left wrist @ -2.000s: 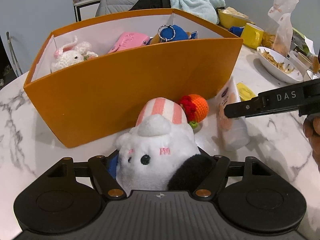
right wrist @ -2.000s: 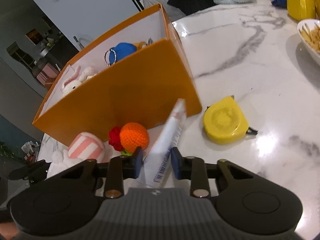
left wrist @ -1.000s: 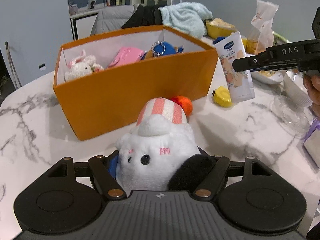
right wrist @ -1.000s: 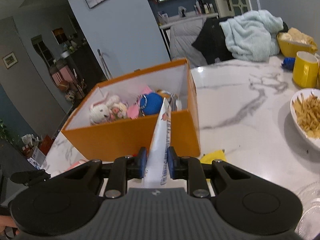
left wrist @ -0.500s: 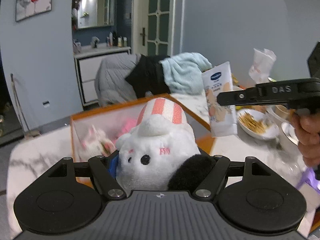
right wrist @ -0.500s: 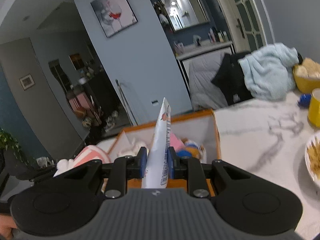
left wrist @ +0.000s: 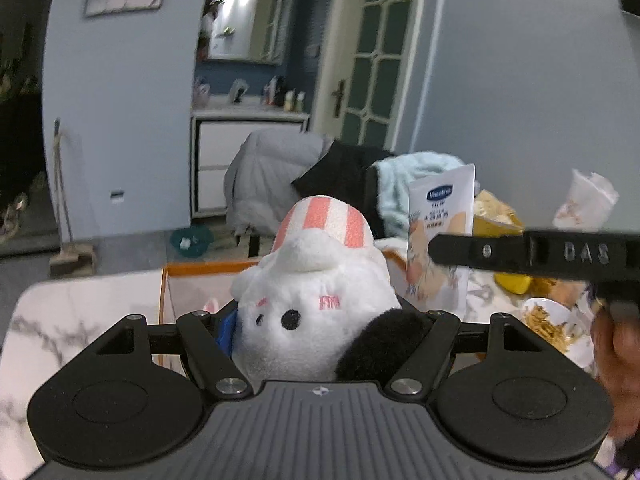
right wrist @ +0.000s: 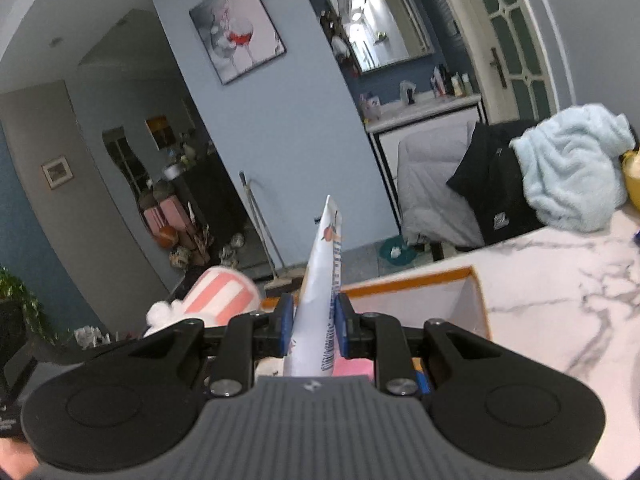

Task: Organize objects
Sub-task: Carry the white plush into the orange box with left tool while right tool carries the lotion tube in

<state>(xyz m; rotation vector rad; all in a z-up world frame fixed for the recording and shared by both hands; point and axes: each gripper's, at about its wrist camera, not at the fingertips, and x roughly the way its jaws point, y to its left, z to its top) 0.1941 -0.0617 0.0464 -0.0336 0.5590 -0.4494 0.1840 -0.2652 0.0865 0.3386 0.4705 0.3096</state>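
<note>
A white plush toy (left wrist: 316, 304) with a pink-striped hat and a black ear sits between the jaws of my left gripper (left wrist: 320, 328), which is shut on it. Its striped hat (right wrist: 220, 296) also shows in the right wrist view. My right gripper (right wrist: 312, 324) is shut on a white lotion tube (right wrist: 324, 280) that stands upright between the blue pads. That tube (left wrist: 440, 240) appears to the right of the plush, pinched by a black finger (left wrist: 500, 254). The orange box (left wrist: 200, 268) lies low behind both loads, its rim (right wrist: 420, 278) just past the right gripper.
The marble table (right wrist: 560, 300) runs off to the right. A bowl of food (left wrist: 544, 320) and a yellow mug (left wrist: 512, 282) stand at the right, beside a person's hand (left wrist: 616, 352). A pale blue towel (right wrist: 572, 168) hangs over a chair behind the table.
Both grippers have risen with their loads. The orange box has dropped low in both views, and more of the room behind shows. Neither grip has changed.
</note>
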